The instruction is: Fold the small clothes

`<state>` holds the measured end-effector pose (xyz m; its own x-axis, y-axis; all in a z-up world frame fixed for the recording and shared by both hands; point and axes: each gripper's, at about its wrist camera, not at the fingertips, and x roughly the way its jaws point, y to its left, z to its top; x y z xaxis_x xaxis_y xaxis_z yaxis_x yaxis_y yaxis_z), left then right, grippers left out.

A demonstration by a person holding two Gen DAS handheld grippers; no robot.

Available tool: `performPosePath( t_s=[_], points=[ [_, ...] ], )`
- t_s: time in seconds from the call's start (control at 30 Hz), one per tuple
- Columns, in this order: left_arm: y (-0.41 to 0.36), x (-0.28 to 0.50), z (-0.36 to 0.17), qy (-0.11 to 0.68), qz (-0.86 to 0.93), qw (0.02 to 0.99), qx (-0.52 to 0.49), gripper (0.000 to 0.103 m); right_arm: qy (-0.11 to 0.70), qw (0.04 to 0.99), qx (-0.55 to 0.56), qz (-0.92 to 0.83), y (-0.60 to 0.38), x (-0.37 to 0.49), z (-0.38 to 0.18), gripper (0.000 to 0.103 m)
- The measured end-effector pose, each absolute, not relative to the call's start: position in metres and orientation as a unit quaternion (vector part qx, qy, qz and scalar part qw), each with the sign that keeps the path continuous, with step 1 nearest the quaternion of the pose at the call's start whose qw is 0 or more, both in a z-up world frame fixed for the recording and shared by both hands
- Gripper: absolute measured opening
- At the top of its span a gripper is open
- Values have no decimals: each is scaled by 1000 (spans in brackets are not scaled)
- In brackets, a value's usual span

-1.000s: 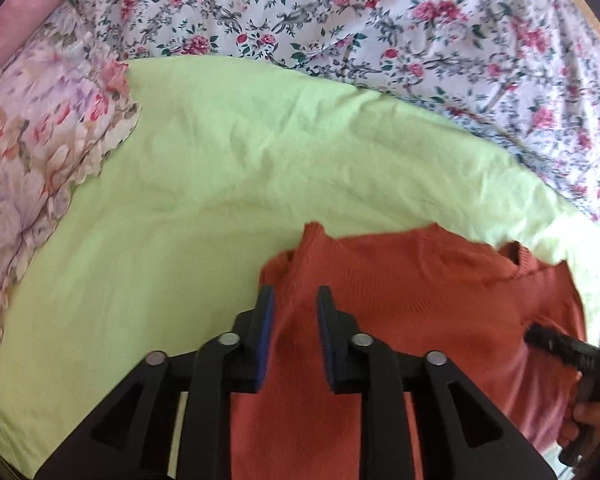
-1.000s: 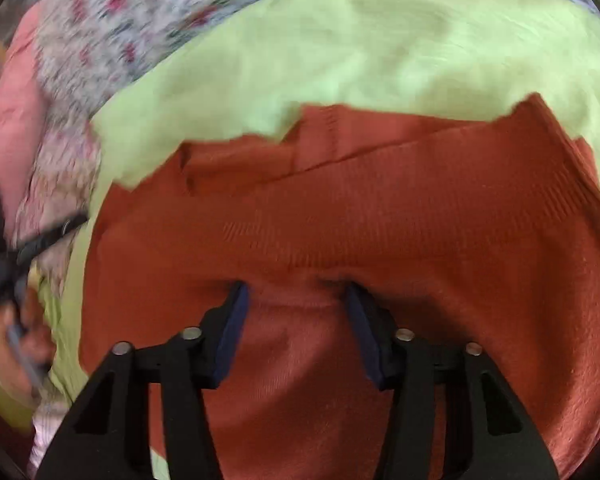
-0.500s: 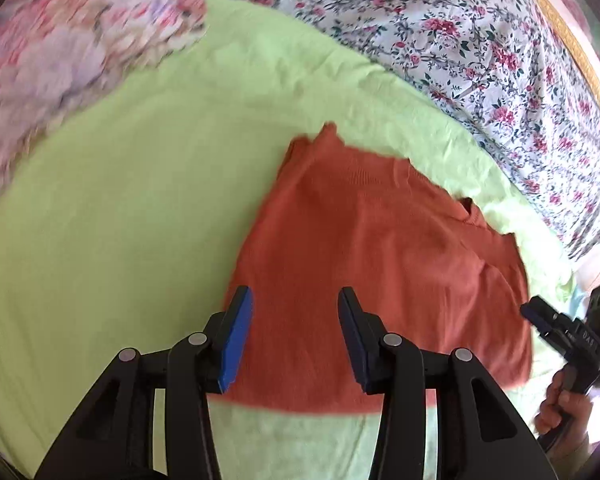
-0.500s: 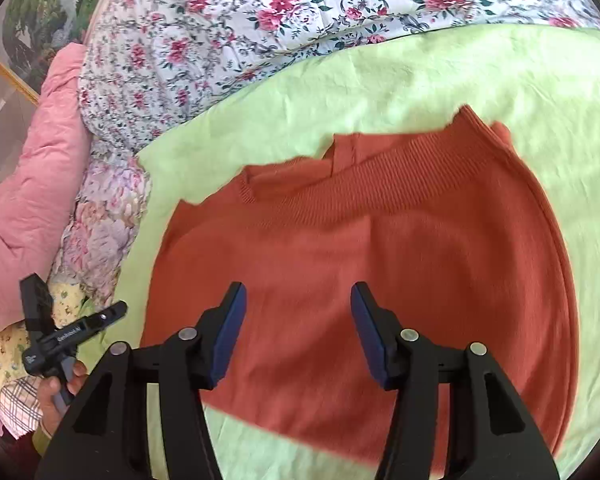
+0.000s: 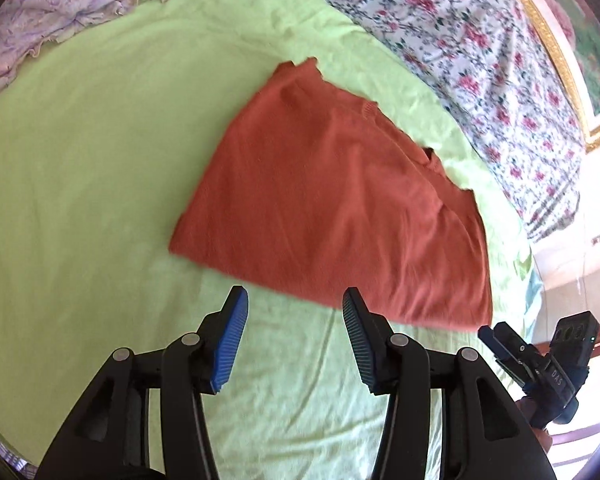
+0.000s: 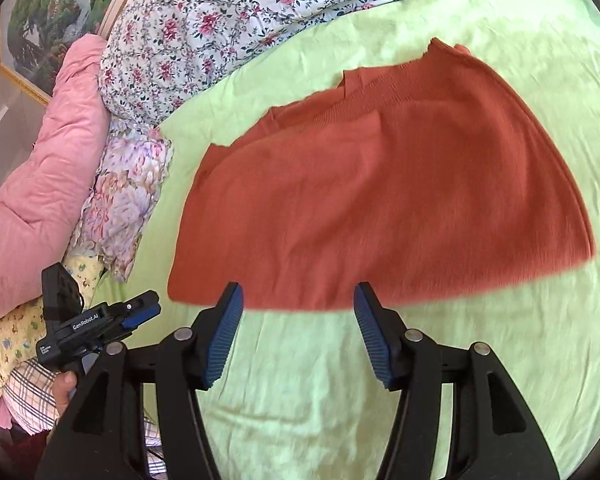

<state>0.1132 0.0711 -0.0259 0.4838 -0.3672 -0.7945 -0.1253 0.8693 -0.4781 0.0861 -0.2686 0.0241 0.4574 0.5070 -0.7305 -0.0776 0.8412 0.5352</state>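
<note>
A rust-orange knit sweater (image 5: 340, 200) lies folded flat on the light green sheet (image 5: 80, 160); it also shows in the right wrist view (image 6: 380, 200). My left gripper (image 5: 294, 300) is open and empty, hovering just short of the sweater's near edge. My right gripper (image 6: 298, 296) is open and empty, its tips over the sweater's near edge. The right gripper also shows at the lower right of the left wrist view (image 5: 496, 340), and the left gripper shows at the lower left of the right wrist view (image 6: 140, 312).
A floral quilt (image 6: 240, 20) lies behind the sheet (image 6: 460, 360). A pink comforter (image 6: 32, 180) and floral pillows (image 6: 120, 184) sit to the left. A framed painting (image 5: 572, 40) hangs on the wall.
Both grippers let go of the sweater, opened, and pulled back and up. The sweater now lies folded on the sheet.
</note>
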Motion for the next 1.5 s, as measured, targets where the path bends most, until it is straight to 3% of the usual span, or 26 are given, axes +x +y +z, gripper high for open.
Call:
performPosePath(
  t_s=[0.27,0.4,1.0,1.23,1.27,1.33,1.37,1.5],
  points=[
    [71,93,-33,511,-90,815,-260,55,479,834,215,167,-266,40,36,61],
    [74,94,-37,508,-80,813,-274,63,476,836,216,166,-272,33,38,64],
    [89,147,-101,490,-9,776,-398,63,512,815,188,196,-281,73,30,64],
    [97,176,-102,462,15,792,-399,62,520,809,186,203,-287,92,27,64],
    [96,179,-101,461,19,795,-395,60,520,809,186,203,-288,95,26,64],
    [92,185,-95,458,28,805,-377,37,519,808,190,203,-289,101,25,64],
    [89,188,-93,459,26,807,-370,16,518,809,192,202,-292,106,25,64],
    [76,192,-69,446,8,830,-336,12,507,815,199,198,-305,125,25,64]
  ],
)
